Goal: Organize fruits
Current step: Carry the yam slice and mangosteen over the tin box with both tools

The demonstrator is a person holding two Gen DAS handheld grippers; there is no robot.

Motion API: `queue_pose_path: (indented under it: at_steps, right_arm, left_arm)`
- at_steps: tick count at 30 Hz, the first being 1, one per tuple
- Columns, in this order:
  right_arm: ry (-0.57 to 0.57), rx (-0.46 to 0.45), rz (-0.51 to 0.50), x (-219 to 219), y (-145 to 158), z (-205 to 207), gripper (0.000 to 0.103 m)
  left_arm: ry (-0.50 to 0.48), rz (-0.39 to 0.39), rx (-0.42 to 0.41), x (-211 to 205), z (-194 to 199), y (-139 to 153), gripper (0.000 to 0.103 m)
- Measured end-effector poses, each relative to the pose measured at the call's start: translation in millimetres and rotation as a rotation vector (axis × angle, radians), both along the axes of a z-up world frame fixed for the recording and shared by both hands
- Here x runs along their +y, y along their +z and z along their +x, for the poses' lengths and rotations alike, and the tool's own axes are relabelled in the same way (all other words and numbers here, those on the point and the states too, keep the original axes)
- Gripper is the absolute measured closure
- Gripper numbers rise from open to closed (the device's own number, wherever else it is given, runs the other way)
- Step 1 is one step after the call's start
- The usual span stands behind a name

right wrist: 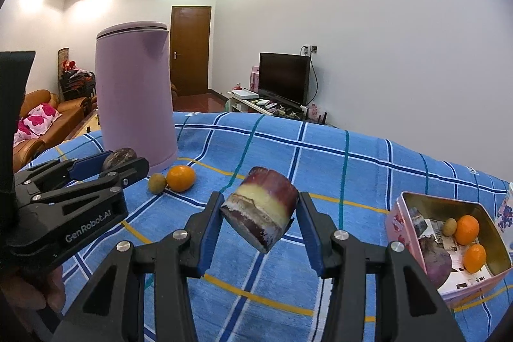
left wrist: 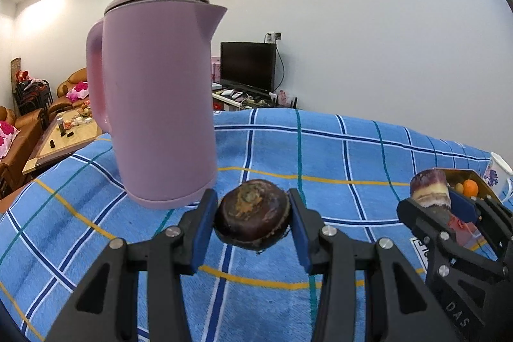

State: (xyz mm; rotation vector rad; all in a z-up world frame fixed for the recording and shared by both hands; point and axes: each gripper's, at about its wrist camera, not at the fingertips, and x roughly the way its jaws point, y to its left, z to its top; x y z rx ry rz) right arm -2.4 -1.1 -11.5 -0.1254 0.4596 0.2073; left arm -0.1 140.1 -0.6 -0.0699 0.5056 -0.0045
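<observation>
My left gripper (left wrist: 252,215) is shut on a dark brown, flattish round fruit (left wrist: 253,215), held above the blue checked cloth; in the right wrist view the same gripper (right wrist: 110,162) shows at the left with the fruit (right wrist: 120,156). My right gripper (right wrist: 260,213) is shut on a short purple and yellow cane piece (right wrist: 261,210), tilted, above the cloth. That gripper (left wrist: 449,202) and cane piece (left wrist: 429,188) appear at the right of the left wrist view. A pink tin (right wrist: 394,221) at the right holds oranges (right wrist: 467,229), a small brown fruit and a purple piece.
A tall pink kettle (left wrist: 157,98) stands on the cloth behind the left gripper. An orange (right wrist: 181,178) and a small brownish fruit (right wrist: 157,182) lie on the cloth by the kettle's base. A white floral mug (left wrist: 497,178) stands beside the tin. The table's far edge (right wrist: 288,119) runs behind.
</observation>
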Motion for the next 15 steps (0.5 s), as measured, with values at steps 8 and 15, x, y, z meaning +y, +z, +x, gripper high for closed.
queue_pose_path:
  at_steps: [8, 15]
  right_arm:
    - [-0.014, -0.001, -0.003, -8, 1, -4, 0.054]
    - [-0.025, 0.0, -0.003, -19, 1, -7, 0.054]
  left_arm:
    - [-0.017, 0.019, -0.003, -16, -4, 0, 0.057]
    - [-0.03, 0.03, -0.007, -28, -8, 1, 0.057]
